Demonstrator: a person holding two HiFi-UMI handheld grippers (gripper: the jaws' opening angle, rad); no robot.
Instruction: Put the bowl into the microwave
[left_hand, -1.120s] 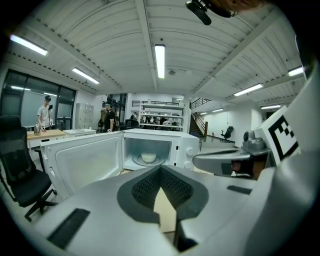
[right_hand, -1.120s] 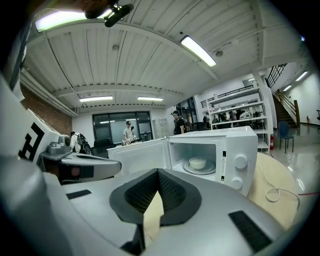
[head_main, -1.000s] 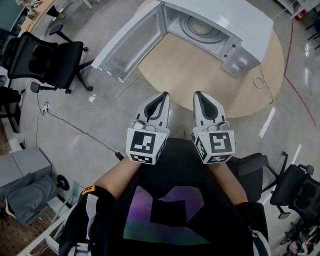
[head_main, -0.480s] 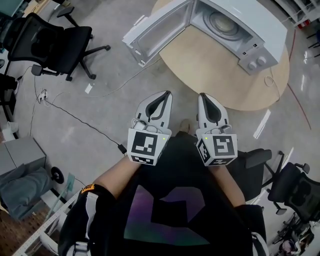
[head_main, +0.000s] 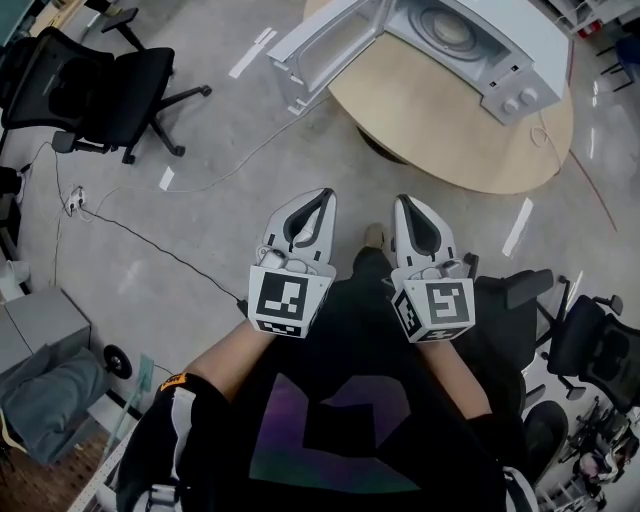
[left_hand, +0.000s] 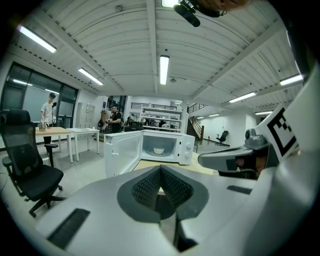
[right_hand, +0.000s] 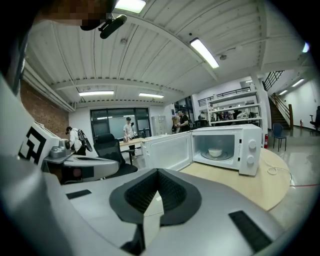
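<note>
**Bowl is in the microwave, both tools shut and empty**

The small white bowl (right_hand: 215, 152) sits on the turntable inside the white microwave oven (head_main: 520, 45). Its door (head_main: 322, 50) is swung wide open on the left side. The oven stands on the round light-wood surface (head_main: 450, 130), towards the far edge. A pale cord (head_main: 545, 135) lies looped on the wood just beside the oven's knob side.

Your left tool (head_main: 322, 192) has its jaws closed together. The ribbed pads meet at the tips and nothing is held between them. Your right tool (head_main: 405, 200) is in the same state, with its jaws together and nothing gripped.

You hold both tools side by side, close to your torso and over the grey floor (head_main: 220, 170). They are well apart from the surface and their noses point towards the oven.

In the left gripper view the oven sits almost dead ahead beyond the jaw tips. The bowl shows there as a small pale shape in the lit cavity. In the right gripper view the oven sits off to the right, and the open door is nearer the centre.

A black office chair (head_main: 90, 85) stands on the floor to your left, and another (head_main: 600, 350) is at your right.
</note>
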